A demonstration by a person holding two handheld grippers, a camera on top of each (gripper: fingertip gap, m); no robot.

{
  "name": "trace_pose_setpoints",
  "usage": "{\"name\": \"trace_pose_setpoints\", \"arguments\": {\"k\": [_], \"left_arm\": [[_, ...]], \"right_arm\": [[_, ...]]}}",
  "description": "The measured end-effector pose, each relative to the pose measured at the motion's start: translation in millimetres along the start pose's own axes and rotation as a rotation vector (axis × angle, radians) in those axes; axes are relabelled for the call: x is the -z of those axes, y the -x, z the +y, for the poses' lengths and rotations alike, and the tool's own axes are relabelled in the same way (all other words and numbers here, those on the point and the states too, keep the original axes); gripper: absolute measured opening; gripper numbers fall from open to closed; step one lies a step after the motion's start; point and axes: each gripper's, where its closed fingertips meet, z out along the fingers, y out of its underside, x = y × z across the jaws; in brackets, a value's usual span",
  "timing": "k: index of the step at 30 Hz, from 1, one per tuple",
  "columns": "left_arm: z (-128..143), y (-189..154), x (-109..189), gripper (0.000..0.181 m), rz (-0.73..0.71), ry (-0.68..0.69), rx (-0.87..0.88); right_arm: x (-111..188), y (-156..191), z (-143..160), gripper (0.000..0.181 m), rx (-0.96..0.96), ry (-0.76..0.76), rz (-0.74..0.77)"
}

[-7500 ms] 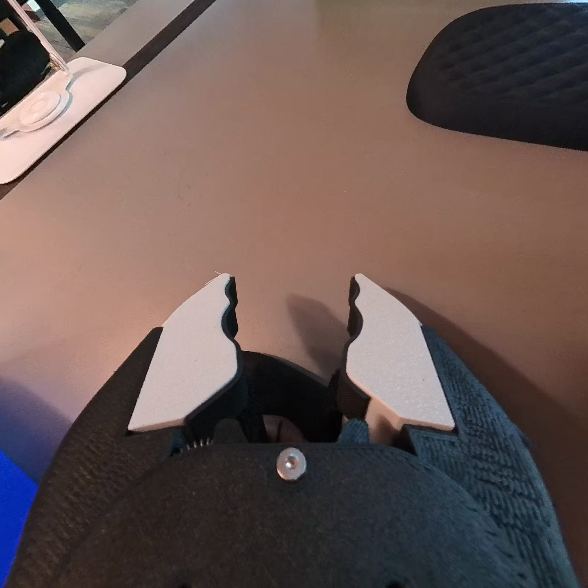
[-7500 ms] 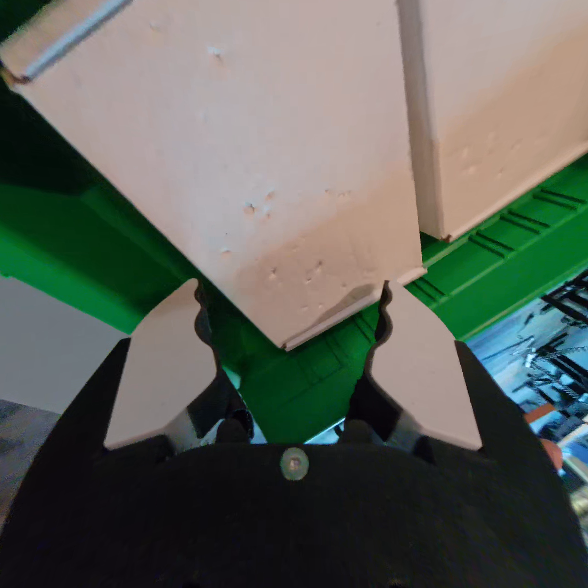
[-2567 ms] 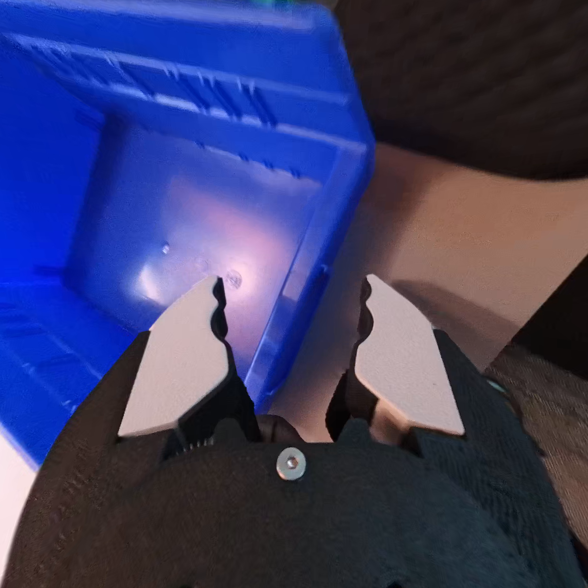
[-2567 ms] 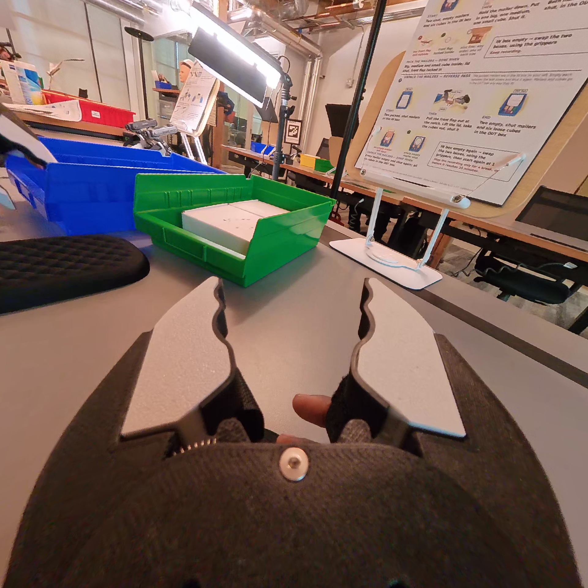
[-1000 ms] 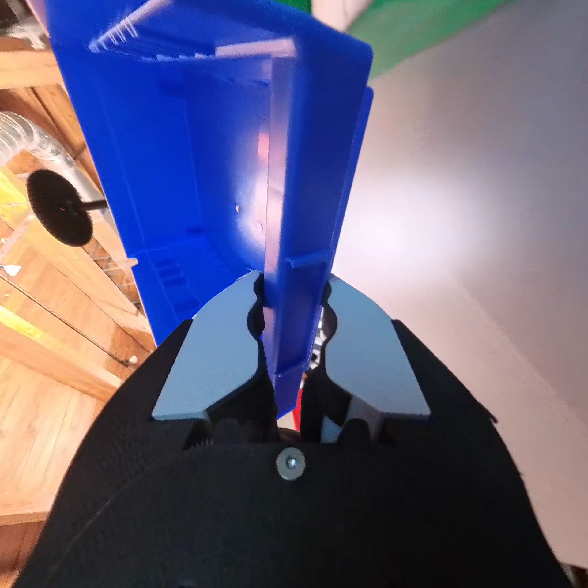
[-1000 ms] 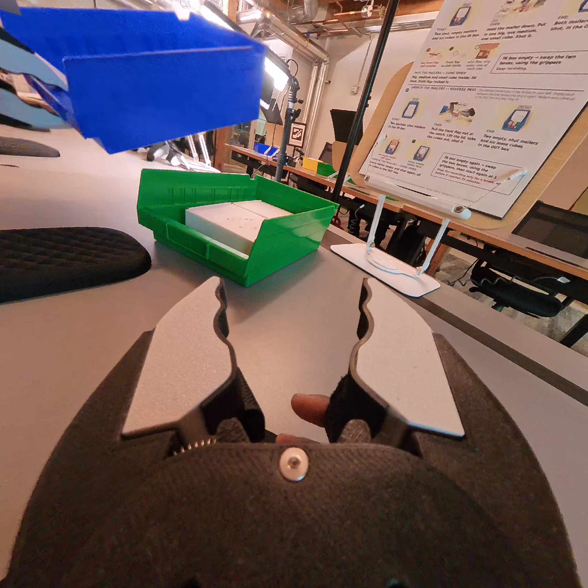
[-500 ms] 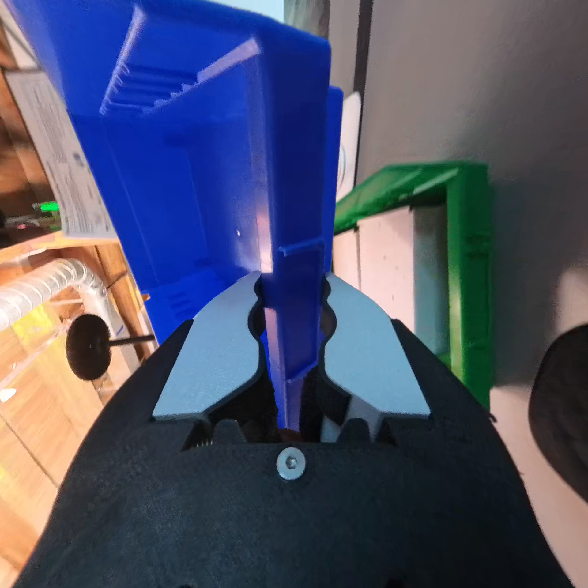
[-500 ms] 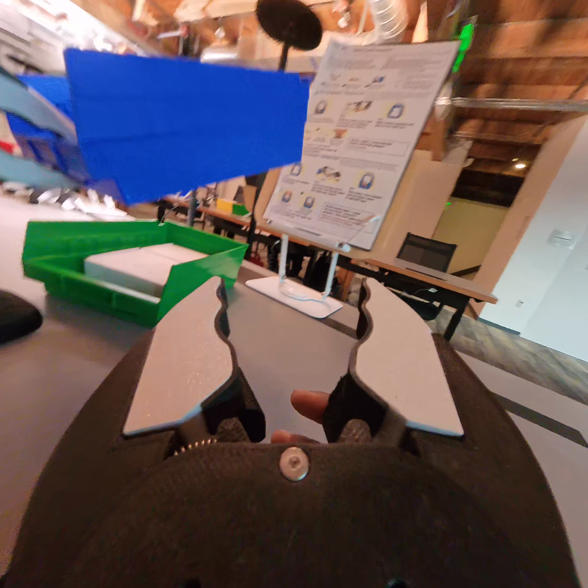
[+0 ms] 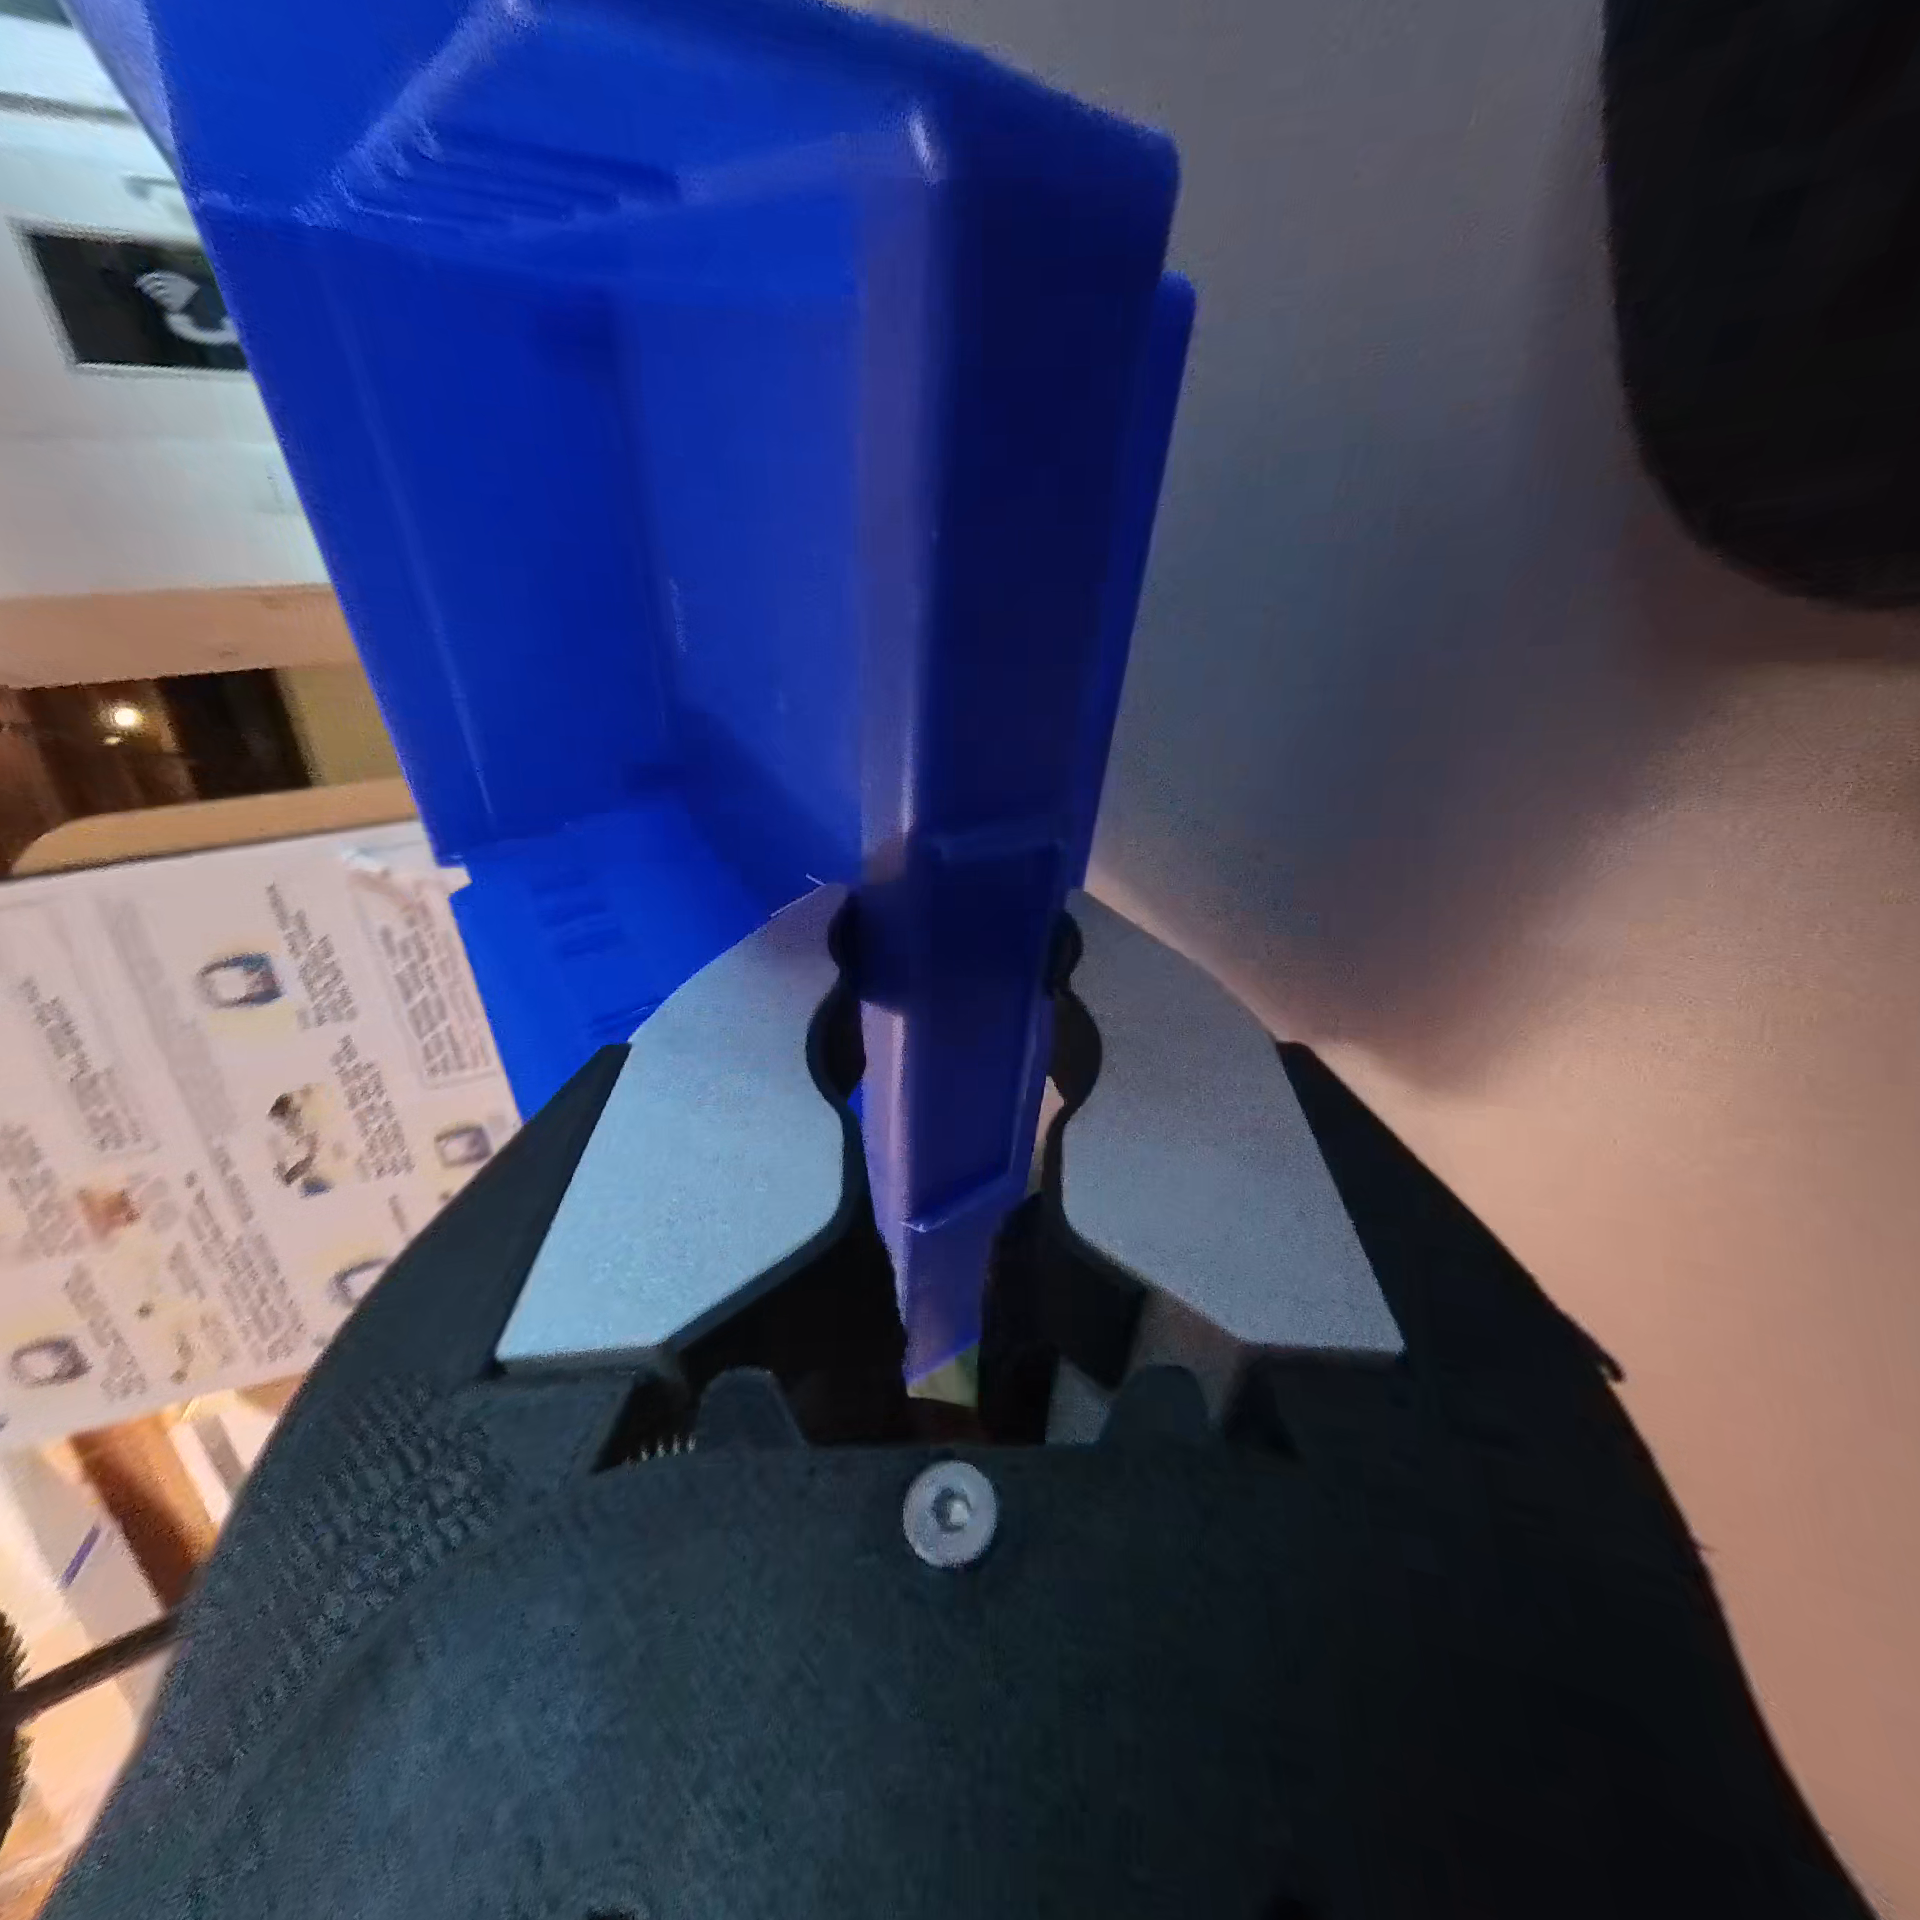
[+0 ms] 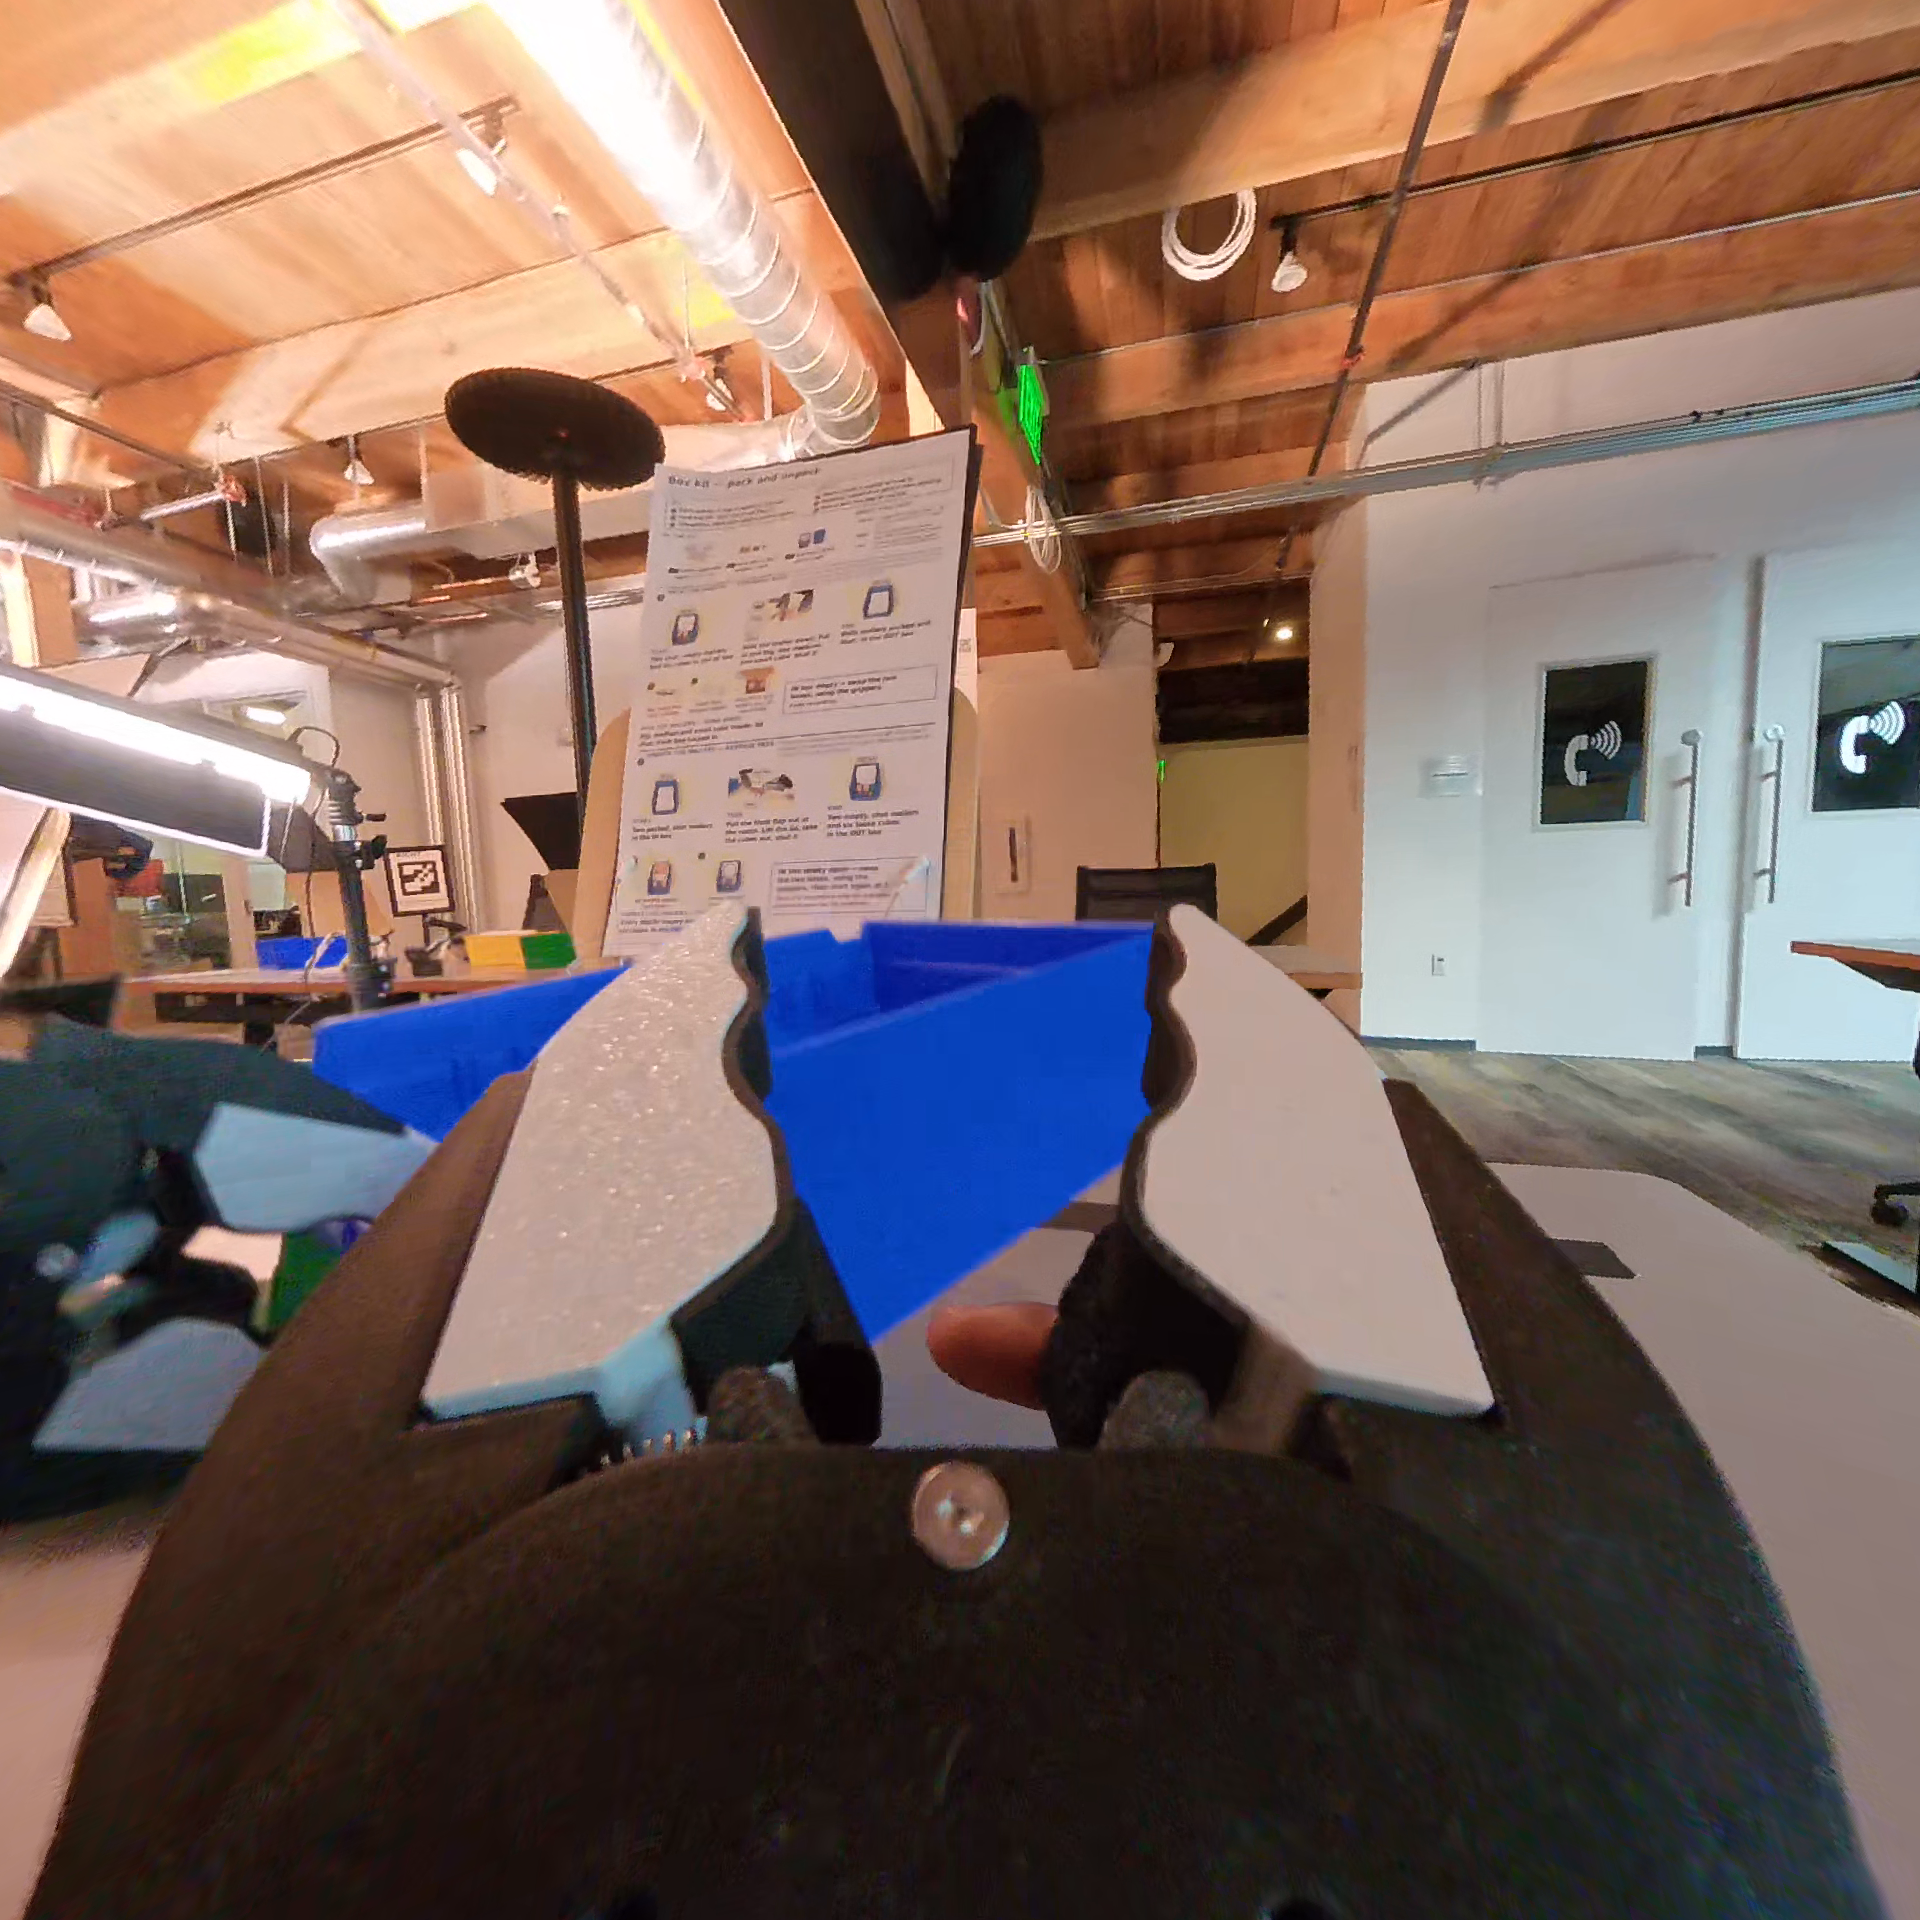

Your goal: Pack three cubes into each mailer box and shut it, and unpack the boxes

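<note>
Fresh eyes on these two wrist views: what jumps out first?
The big blue plastic bin dominates: the left tongs are clamped on its side wall and hold it tilted above the pale tabletop. In the right wrist view it fills the middle, just beyond the open, empty right tongs. Behind it stands a white illustrated instruction board under a wooden ceiling.

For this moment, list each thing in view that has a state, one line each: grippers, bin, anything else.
left gripper: shut on the blue bin's wall.
right gripper: open, holding nothing.
blue bin: held up off the table, tilted; nothing seen inside.
instruction board: upright behind the bin.
table: grey top, bare where it shows beside the right gripper.
</note>
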Motion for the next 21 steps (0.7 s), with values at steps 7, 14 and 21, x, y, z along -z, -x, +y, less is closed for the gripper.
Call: {"name": "trace_pose_setpoints", "arguments": {"k": [7, 14, 21], "left_arm": [[-23.9, -35.5, -39.6, 0.033, 0.095, 0.016, -0.037], [-28.2, -35.8, -37.7, 0.065, -0.009, -0.016, 0.023], [34.2, -33.4, 32.2, 0.075, 0.024, -0.1, 0.362]], "right_arm": [[-0.6, 1.9, 1.4, 0.069, 0.007, 0.007, -0.004], [-1.2, 3.4, 4.4, 0.069, 0.0, 0.02, -0.01], [-2.3, 36.4, 15.0, 0.064, 0.023, 0.068, -0.165]]}}
